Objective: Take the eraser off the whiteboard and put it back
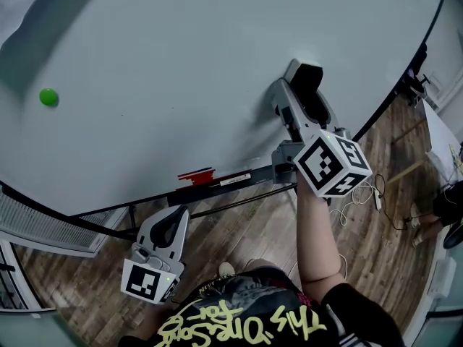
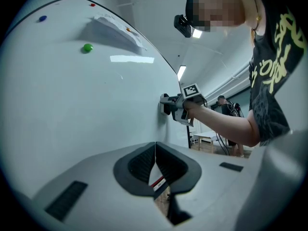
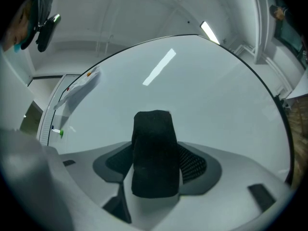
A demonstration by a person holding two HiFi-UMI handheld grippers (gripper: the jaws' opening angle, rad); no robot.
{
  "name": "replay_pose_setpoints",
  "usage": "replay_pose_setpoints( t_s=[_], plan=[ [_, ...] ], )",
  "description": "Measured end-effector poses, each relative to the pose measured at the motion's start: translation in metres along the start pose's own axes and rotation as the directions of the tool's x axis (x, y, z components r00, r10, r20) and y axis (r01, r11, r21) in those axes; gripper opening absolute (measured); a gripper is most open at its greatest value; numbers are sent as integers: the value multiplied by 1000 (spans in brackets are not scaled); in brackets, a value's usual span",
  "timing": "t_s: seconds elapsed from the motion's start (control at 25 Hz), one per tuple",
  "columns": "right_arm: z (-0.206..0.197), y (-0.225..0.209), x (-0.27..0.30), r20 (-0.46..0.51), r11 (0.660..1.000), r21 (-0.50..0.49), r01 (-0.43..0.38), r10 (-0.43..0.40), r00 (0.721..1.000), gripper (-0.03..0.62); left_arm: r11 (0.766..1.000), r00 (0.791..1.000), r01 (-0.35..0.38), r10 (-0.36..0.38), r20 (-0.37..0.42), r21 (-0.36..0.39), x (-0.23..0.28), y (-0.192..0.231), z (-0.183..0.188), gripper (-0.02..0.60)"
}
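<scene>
Right gripper view | right gripper [image 3: 156, 173] pinches black eraser [image 3: 153, 150] at whiteboard [image 3: 207, 93] | left gripper [image 2: 155, 159] pressed together, empty, low | judged: squeeze firmly, move square to board so eraser cannot twist.

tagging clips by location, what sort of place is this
Probably an office or classroom-type room: a large whiteboard with a green magnet, markers along its bottom edge, a wood-look floor and strip ceiling lights. The right gripper holds a black eraser.
</scene>
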State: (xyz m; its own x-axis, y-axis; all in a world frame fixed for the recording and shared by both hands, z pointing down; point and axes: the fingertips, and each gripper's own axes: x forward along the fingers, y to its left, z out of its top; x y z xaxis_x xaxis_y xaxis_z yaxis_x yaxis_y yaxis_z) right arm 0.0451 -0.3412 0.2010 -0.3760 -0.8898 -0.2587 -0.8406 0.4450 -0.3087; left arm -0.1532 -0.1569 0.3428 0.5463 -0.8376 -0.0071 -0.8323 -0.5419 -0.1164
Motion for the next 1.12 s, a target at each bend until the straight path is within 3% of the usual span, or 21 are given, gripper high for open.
replay_pose_setpoints(
  t_s=[0.44,1.12],
  plan=[
    [-1,-2,1,21,998,-46,47,-46,999,262,1000,1000,-2,2,8,-7,-3,2,1,11],
    [3,-2,-5,40,998,-55,36,-34,999,256,1000,1000,-5,5,7,-3,-3,5,2,11]
  ],
)
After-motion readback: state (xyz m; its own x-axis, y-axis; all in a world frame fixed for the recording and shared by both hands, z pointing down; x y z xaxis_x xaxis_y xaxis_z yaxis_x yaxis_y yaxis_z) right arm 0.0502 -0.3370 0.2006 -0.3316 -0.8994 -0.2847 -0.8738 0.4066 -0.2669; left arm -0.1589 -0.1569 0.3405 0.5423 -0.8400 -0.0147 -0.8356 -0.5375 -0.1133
